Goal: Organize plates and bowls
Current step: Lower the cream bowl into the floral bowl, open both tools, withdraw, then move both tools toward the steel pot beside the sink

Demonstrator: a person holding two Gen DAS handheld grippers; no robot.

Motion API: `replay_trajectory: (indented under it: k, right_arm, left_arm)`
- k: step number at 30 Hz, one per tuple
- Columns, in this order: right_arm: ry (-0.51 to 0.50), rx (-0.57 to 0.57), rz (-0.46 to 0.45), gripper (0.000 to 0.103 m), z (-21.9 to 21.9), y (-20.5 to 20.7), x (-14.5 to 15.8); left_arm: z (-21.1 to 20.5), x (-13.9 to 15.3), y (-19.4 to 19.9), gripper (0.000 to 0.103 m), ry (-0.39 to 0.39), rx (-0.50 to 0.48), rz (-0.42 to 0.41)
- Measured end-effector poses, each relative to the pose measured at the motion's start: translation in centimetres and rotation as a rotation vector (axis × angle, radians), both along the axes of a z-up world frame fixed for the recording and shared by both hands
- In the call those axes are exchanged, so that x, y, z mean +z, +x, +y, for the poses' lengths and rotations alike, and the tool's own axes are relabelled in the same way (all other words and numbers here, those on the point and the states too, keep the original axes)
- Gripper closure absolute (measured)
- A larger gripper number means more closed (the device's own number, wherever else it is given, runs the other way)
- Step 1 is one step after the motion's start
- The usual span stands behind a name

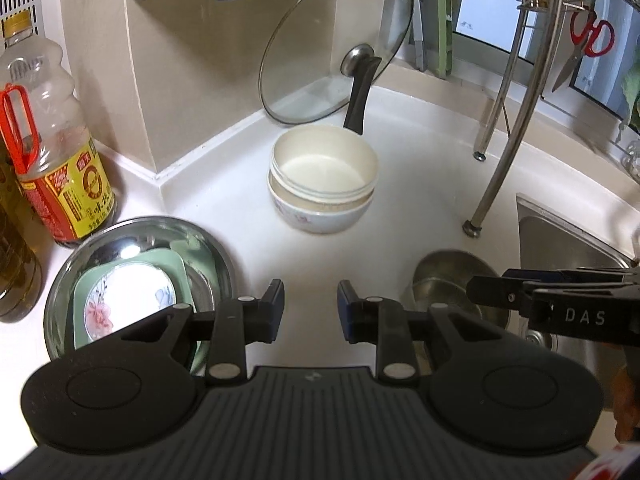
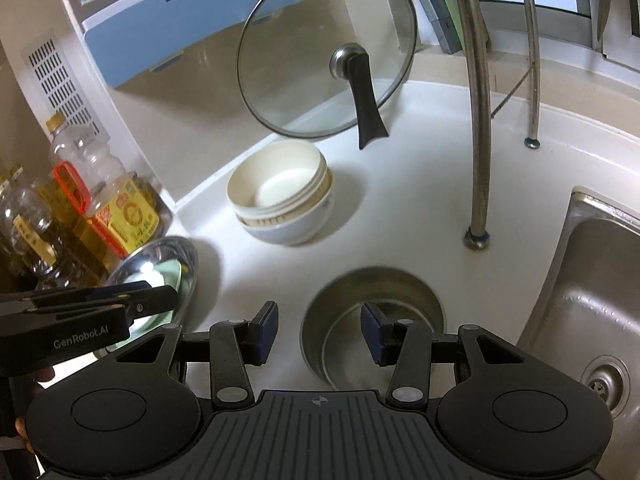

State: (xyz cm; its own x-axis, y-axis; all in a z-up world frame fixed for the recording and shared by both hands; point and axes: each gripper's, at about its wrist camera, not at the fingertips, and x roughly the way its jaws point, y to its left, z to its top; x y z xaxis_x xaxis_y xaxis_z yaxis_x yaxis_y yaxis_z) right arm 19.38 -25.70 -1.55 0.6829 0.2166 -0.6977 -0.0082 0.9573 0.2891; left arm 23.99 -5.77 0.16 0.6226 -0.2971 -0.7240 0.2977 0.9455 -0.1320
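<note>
Between pickups, both grippers point(image 1: 310, 300) point(image 2: 319, 322) part-open and empty; next, closing on steel bowl point(image 2: 376, 304) rim beside the sink point(image 2: 592, 280).

- Two grippers: left gripper point(image 1: 310, 304), right gripper point(image 2: 318, 330).
- Two stacked bowls point(image 1: 323, 184) on the table point(image 1: 420, 168).
- One steel basin point(image 1: 216, 256), with one green square plate point(image 1: 180, 268) and one flowered dish point(image 1: 128, 300) in it.
- One steel bowl point(image 2: 400, 284).
- One glass lid point(image 1: 336, 40).
- Two oil bottles in the left view: labelled bottle point(image 1: 56, 160), second bottle point(image 1: 12, 260).
- One pair of red scissors point(image 1: 588, 40).
- One sink point(image 2: 600, 280).
</note>
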Motion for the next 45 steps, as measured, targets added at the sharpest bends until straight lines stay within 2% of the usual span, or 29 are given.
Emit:
replay_trajectory:
  k: [14, 28, 34, 45]
  right_arm:
    - [-0.024, 0.068, 0.054, 0.057, 0.1, -2.8, -1.6]
    - [-0.062, 0.14, 0.101, 0.057, 0.1, -3.1, -2.7]
    - [-0.043, 0.155, 0.141, 0.057, 0.0, -3.1, -3.6]
    - [-0.055, 0.163, 0.137, 0.057, -0.8, -4.0, -3.2]
  left_arm:
    - [0.4, -1.4, -2.9, 0.078, 0.037, 0.033, 0.054]
    - [1.2, -2.5, -4.9, 0.078, 0.054, 0.122, 0.109]
    - [1.4, -2.6, -5.5, 0.078, 0.066, 0.165, 0.125]
    - [0.4, -2.6, -6.4, 0.078, 0.049, 0.169, 0.141]
